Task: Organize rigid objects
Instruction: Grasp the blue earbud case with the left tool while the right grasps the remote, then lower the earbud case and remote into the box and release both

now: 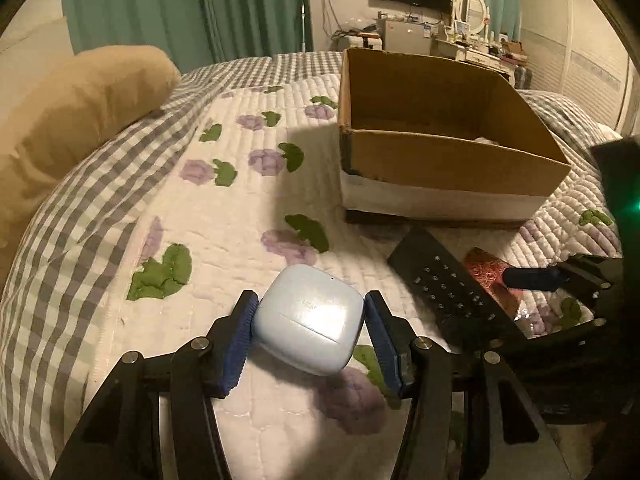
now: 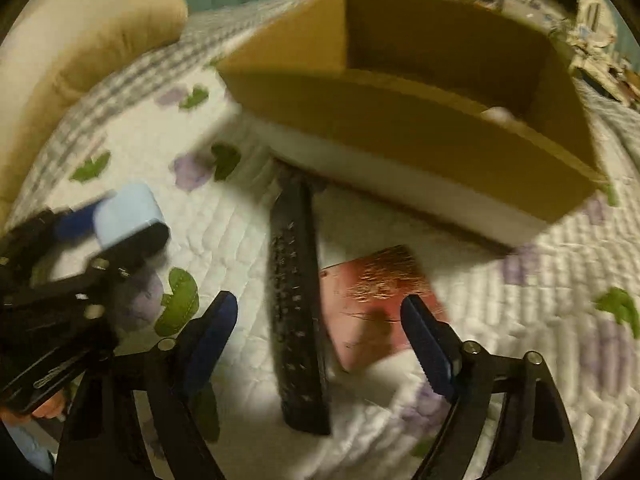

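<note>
My left gripper [image 1: 308, 304] is shut on a pale blue rounded case [image 1: 308, 328], held just above the quilt; it also shows at the left of the right wrist view [image 2: 128, 212]. My right gripper [image 2: 320, 312] is open, its blue pads on either side of a black remote control [image 2: 296, 312] and a red patterned card [image 2: 376, 300] lying on the quilt. The remote [image 1: 444, 280] and the card [image 1: 488, 276] show at the right of the left wrist view too. An open cardboard box [image 1: 452, 164] stands behind them [image 2: 400, 132].
The bed has a white quilt [image 1: 224, 220] with purple flowers and green leaves over a grey checked sheet. A tan pillow [image 1: 80, 112] lies at the far left. Something pale lies inside the box. Green curtains, a television and a dresser stand beyond the bed.
</note>
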`<state>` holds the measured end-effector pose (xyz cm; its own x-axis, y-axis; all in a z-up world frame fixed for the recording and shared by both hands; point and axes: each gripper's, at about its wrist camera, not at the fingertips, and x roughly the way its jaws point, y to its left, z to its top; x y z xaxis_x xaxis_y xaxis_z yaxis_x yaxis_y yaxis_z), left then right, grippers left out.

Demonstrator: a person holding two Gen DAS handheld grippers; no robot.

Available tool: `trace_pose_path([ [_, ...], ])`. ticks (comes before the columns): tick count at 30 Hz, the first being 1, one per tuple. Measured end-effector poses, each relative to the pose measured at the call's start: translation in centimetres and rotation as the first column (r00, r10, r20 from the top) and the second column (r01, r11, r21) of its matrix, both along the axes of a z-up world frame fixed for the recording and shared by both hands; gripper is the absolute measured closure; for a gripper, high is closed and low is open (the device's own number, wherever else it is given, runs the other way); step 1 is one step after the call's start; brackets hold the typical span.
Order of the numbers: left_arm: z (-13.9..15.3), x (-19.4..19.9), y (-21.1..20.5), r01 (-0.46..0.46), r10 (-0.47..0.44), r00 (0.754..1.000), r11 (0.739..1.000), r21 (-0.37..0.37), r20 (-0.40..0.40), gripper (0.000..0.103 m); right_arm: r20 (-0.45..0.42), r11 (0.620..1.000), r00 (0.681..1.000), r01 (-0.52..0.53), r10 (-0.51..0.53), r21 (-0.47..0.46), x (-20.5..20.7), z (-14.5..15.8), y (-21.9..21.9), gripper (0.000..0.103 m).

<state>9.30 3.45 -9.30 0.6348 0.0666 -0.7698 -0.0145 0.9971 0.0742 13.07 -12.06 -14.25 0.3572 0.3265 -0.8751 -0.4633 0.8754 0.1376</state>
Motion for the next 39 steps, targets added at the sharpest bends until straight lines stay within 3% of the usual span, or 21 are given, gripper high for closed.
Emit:
trace_pose_path([
  [3,0.2,-0.2,0.1,0.005,-0.005,1.000,1.000,-0.019,0.003,0.048,0.026,0.999,0.999,-0.026,0.027,-0.040,-0.2,-0.5,1.2,0.029],
  [8,0.2,-0.2,0.6,0.002,-0.002,1.000,0.999,-0.049,0.001,0.048,0.087,0.991,0.993,-0.074,0.084,-0.114,-1.0,-0.8,3.3,0.062],
  [10,0.2,-0.2,0.7,0.002,-0.002,1.000,0.998,-0.059,0.000,0.048,0.102,0.989,0.991,-0.067,0.081,-0.135,-1.0,-1.0,3.8,0.068],
  [15,0.1,-0.3,0.3,0.013,-0.014,1.000,0.999,-0.046,-0.006,0.048,0.116,0.991,0.990,-0.066,0.080,-0.113,-1.3,-0.8,3.5,0.072],
  [17,0.1,-0.3,0.3,0.017,-0.017,1.000,0.999,-0.048,-0.001,0.048,0.135,0.994,0.988,-0.064,0.077,-0.093,-1.8,0.0,3.2,0.081],
  [26,1.6,-0.7,0.6,0.025,-0.022,0.999,0.998,-0.059,0.035,0.048,0.251,0.997,0.967,-0.014,0.033,-0.078,-3.7,4.3,1.9,0.082],
  [30,2.9,-0.5,0.1,0.027,-0.025,0.998,0.999,-0.042,0.059,0.048,0.319,0.999,0.948,0.003,0.009,-0.037,-4.0,8.1,0.9,0.082],
  [35,6.1,0.9,-1.1,0.066,-0.059,0.992,0.996,-0.058,0.114,0.048,0.397,0.999,0.917,0.034,-0.046,0.036,-3.3,13.3,-1.3,0.082],
  [39,9.5,3.5,-2.4,0.104,-0.092,0.980,0.993,-0.055,0.176,0.048,0.463,0.998,0.884,0.048,-0.058,0.032,-1.5,16.7,-2.3,0.082],
])
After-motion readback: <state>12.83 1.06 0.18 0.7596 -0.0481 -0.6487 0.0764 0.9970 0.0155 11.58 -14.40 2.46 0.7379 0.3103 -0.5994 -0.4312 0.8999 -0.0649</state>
